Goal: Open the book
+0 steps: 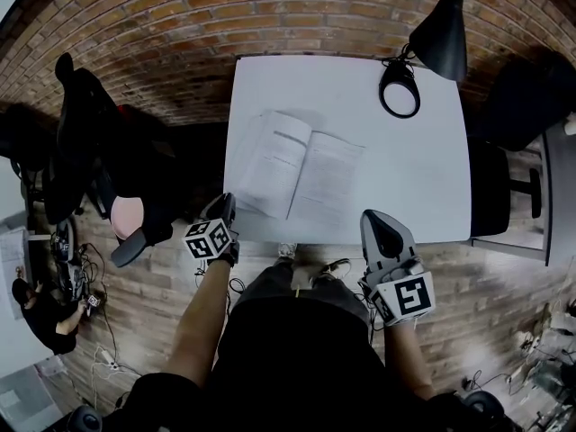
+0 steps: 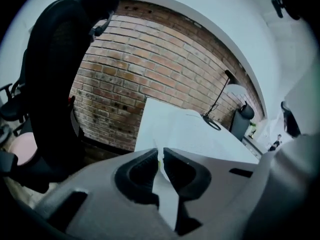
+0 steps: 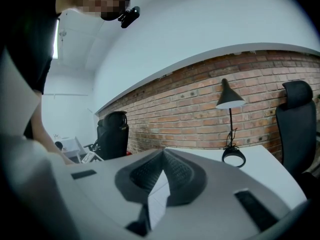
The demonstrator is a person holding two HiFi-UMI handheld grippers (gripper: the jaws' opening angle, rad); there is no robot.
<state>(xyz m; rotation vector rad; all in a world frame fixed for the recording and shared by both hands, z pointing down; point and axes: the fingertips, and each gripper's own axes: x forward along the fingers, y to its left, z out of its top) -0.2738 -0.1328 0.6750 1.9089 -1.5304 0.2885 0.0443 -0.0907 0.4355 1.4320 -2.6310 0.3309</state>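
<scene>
The book (image 1: 292,174) lies open on the white table (image 1: 414,178), its two pages spread flat left of the middle. My left gripper (image 1: 222,207) hovers at the table's front left edge, just short of the book's near left corner. In the left gripper view its jaws (image 2: 161,153) are shut with nothing between them, and the tabletop (image 2: 200,134) stretches ahead. My right gripper (image 1: 376,219) sits at the front edge, to the right of the book. Its jaws (image 3: 163,153) are shut and empty, pointing across the table (image 3: 260,156).
A black desk lamp (image 1: 400,88) stands at the table's far right, its shade (image 1: 441,34) hanging over it. Black office chairs stand to the left (image 1: 81,133) and right (image 1: 490,187) of the table. A brick wall (image 1: 180,25) runs behind it.
</scene>
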